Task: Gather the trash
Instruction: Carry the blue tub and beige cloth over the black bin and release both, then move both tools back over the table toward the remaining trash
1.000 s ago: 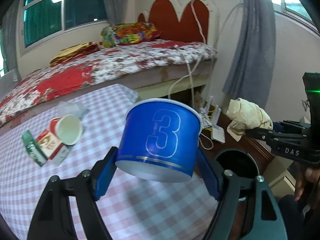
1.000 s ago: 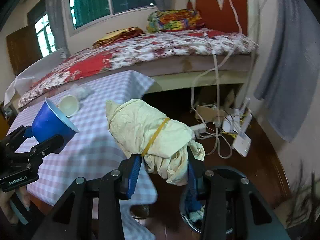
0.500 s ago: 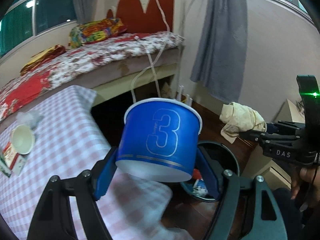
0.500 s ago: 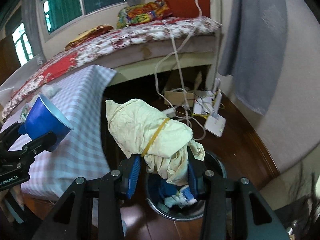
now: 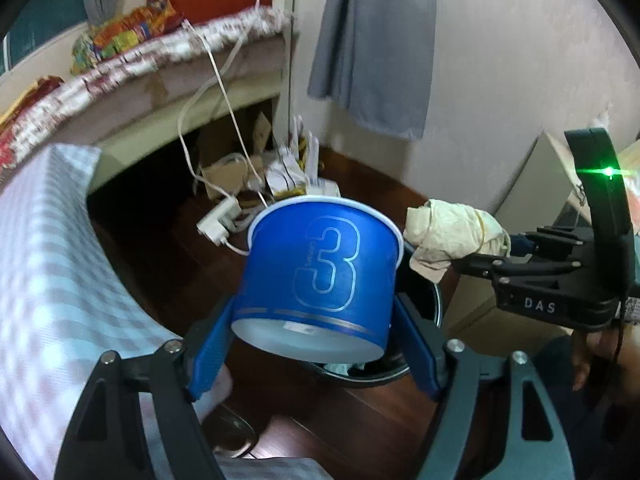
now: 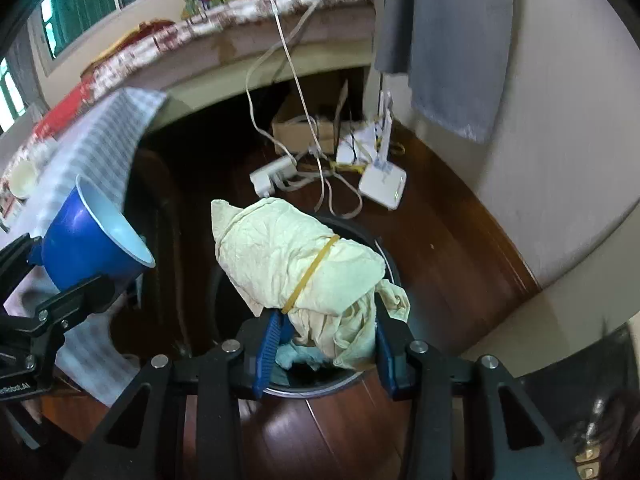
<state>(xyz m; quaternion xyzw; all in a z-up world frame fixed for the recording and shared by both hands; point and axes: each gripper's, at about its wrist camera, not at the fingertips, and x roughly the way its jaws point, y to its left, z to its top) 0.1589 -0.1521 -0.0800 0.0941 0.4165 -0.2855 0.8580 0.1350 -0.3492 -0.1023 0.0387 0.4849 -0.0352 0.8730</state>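
My left gripper (image 5: 312, 344) is shut on a blue paper cup (image 5: 322, 276) printed with a white "3", tilted with its mouth away from the camera. My right gripper (image 6: 326, 344) is shut on a crumpled yellowish wad (image 6: 296, 268) bound with a rubber band. Both hang above a round dark trash bin (image 6: 390, 264) on the wooden floor, with trash inside it. In the left wrist view the bin (image 5: 434, 304) shows behind the cup, and the wad (image 5: 448, 236) sits in the right gripper at the right. In the right wrist view the cup (image 6: 86, 240) shows at the left.
A table with a checked cloth (image 5: 44, 264) stands left of the bin; a white cup (image 6: 22, 178) lies on it. Cables, a power strip (image 6: 272, 174) and a white router (image 6: 382, 184) lie on the floor beyond the bin. A bed (image 6: 256, 20) and grey curtain (image 6: 452, 40) stand behind.
Both grippers have swung right, off the table, and sunk over the trash bin, pointing more steeply down. The cup and the wad stay gripped.
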